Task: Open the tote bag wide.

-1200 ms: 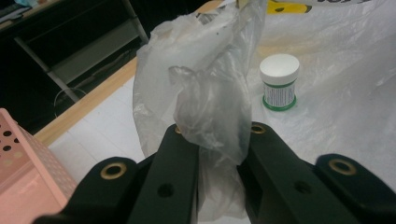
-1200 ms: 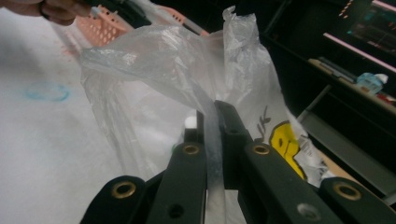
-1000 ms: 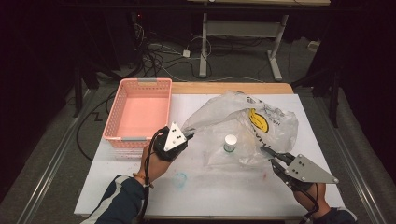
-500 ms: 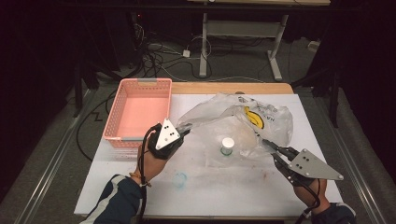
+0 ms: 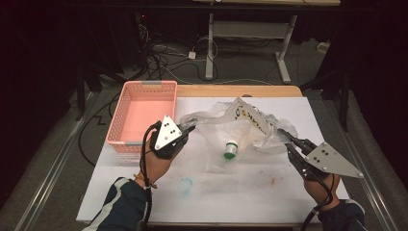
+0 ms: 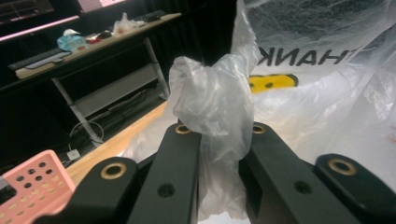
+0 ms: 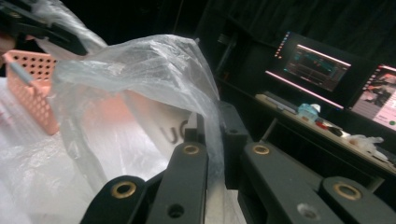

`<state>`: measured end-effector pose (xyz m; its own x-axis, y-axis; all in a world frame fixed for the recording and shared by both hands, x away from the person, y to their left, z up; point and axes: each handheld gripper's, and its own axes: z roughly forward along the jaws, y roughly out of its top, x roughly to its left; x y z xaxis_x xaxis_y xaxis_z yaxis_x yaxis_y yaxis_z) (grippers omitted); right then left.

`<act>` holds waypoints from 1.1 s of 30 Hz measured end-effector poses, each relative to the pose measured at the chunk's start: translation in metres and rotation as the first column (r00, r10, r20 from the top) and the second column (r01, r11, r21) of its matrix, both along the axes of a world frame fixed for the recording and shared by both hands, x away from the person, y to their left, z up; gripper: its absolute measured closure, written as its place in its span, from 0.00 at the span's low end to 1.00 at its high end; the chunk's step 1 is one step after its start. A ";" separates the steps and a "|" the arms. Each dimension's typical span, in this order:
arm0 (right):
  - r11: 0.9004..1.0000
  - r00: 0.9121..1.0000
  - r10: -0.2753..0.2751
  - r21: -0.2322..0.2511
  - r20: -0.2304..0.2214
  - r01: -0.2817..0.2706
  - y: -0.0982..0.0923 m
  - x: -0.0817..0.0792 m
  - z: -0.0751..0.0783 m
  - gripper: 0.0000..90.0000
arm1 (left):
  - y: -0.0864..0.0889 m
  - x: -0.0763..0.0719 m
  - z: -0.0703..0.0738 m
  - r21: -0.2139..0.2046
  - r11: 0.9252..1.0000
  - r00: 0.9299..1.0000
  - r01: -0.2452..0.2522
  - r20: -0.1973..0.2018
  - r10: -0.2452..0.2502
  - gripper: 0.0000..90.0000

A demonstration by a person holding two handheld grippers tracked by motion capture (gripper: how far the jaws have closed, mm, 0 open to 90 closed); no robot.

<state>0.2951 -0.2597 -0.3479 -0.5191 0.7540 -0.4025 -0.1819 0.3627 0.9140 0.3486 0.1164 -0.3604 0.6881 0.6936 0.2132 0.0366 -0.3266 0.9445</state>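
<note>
Holding the plastic bag [image 5: 240, 122] up by two edges.
Both my left gripper [image 5: 188, 129] and right gripper [image 5: 283, 136] were clamped on film, tipping the bottle [image 5: 230, 150] out.

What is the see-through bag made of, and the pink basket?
The bag looks like thin, glossy plastic film: clear, crinkled, with print showing through. The basket seems to be stiff, matte pink plastic, its walls a moulded grid of small holes.

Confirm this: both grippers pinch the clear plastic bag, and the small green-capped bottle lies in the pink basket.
Not the basket. In the high view the small green-capped bottle lies on the table under the clear plastic bag, beside the pink basket. Left gripper and right gripper do pinch it.
</note>
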 end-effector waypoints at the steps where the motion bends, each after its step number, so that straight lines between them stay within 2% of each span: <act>1: 1.000 1.000 -0.005 0.009 0.002 0.005 -0.001 0.001 0.001 1.00 | 0.000 0.000 0.001 -0.003 1.000 1.000 -0.003 0.004 0.003 0.97; 5: 0.999 1.000 -0.023 0.030 0.010 0.022 -0.003 0.005 0.007 1.00 | 0.001 0.000 0.006 -0.017 1.000 1.000 -0.009 0.016 0.009 0.96; 17: 0.999 0.999 -0.037 0.030 0.029 0.036 0.001 0.010 0.011 1.00 | -0.009 -0.002 0.014 -0.037 0.999 0.999 -0.003 0.047 0.005 0.96; 22: 0.999 0.998 -0.043 0.031 0.048 0.041 0.005 0.010 0.015 1.00 | -0.008 -0.004 0.017 -0.049 0.999 0.998 -0.002 0.058 0.005 0.96; 33: 0.999 0.997 -0.041 0.035 0.059 0.039 0.010 0.012 0.019 1.00 | -0.006 -0.005 0.022 -0.060 0.998 0.998 0.003 0.065 0.001 0.97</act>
